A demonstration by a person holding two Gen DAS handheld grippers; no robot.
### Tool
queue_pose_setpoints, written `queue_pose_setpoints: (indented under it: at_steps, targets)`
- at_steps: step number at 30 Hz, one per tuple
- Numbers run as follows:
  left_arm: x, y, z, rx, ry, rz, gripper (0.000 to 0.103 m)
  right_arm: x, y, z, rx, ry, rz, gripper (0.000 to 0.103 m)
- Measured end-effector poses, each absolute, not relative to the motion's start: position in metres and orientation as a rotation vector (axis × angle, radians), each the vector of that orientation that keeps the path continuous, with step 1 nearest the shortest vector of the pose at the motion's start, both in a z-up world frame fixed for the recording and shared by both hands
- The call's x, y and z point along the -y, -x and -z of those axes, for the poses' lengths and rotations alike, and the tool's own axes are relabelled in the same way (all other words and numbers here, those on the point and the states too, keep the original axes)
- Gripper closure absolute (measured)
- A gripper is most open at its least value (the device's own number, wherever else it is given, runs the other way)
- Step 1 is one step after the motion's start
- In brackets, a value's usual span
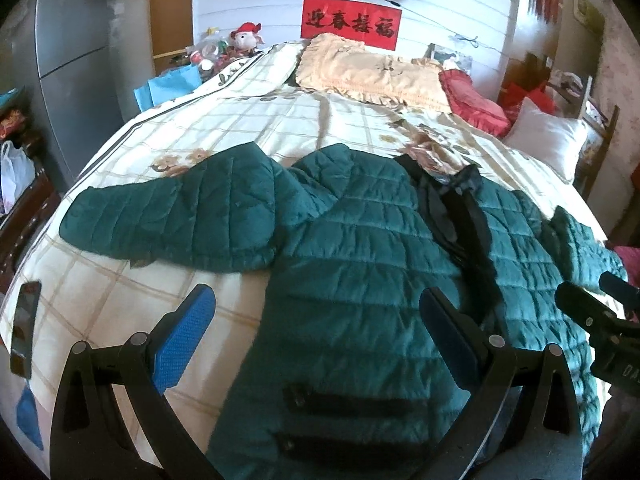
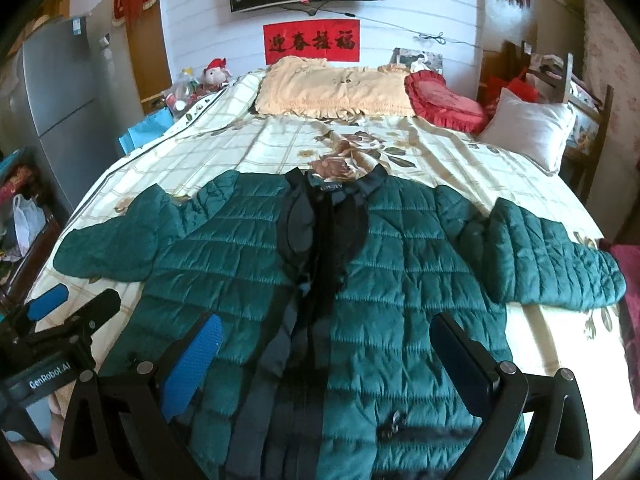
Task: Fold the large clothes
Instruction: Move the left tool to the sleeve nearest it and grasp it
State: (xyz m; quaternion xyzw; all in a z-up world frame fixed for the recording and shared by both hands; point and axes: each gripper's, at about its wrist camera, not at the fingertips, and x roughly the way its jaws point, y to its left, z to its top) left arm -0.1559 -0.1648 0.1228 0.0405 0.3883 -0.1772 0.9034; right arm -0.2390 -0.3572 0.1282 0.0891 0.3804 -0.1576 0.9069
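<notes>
A dark green quilted jacket [image 2: 400,264] lies face up on the bed, front open along a black zipper strip [image 2: 320,248], both sleeves spread outward. In the left wrist view the jacket [image 1: 352,280] fills the middle, its left sleeve [image 1: 168,216] stretched to the left. My left gripper [image 1: 316,320] hovers open above the jacket's lower left panel, nothing between its blue pads. My right gripper [image 2: 328,352] hangs open over the jacket's lower front near the zipper. The left gripper [image 2: 72,304] also shows at the left edge of the right wrist view, with a hand below it.
The bed [image 2: 248,140] has a cream checked floral cover. A yellow pillow [image 2: 332,88], a red cushion [image 2: 444,104] and a white pillow [image 2: 528,128] sit at its head. A phone [image 1: 26,328] lies near the bed's left edge. A grey fridge [image 2: 60,92] stands left.
</notes>
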Motion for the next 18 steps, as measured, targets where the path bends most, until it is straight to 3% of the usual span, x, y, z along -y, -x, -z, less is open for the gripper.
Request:
queue_pose_setpoints:
  at_steps: [18]
  targets:
    - [0.154,0.068,-0.104,-0.835,-0.089,0.245,0.001,0.391,0.133,-0.096,-0.821,-0.222,0.294,0.000]
